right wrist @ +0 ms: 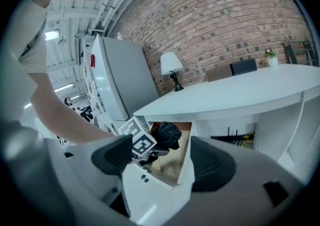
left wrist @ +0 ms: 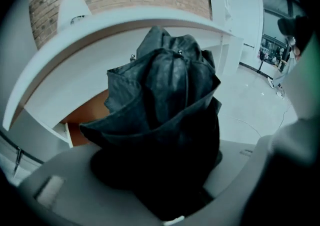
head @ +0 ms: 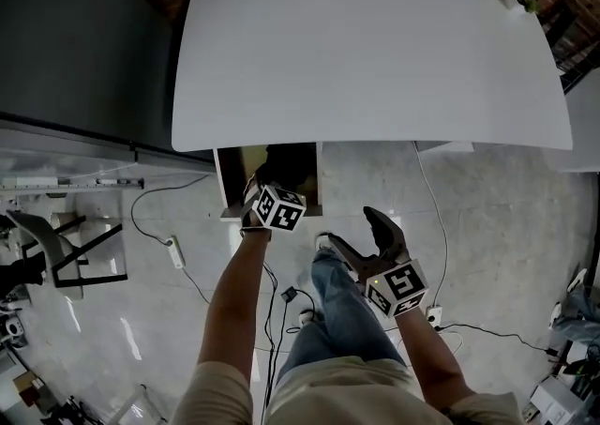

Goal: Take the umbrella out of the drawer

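The person wears a beige short-sleeved shirt (head: pixel 309 402), blue jeans (head: pixel 339 320) and a light shoe (head: pixel 322 242). Left of the jeans, the left gripper (head: pixel 262 184) carries a marker cube (head: pixel 279 208) printed with black-and-white squares. Right of the jeans, the right gripper (head: pixel 361 235) has dark jaws, an identical cube (head: pixel 399 288) and a small green light (head: pixel 375 283). In the right gripper view, the jaw bodies are pale grey with black ribbed pads (right wrist: pixel 117 155).

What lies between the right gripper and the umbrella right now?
In the right gripper view, only the open drawer's white front stands between the open, empty right gripper and the umbrella, which the left gripper holds.
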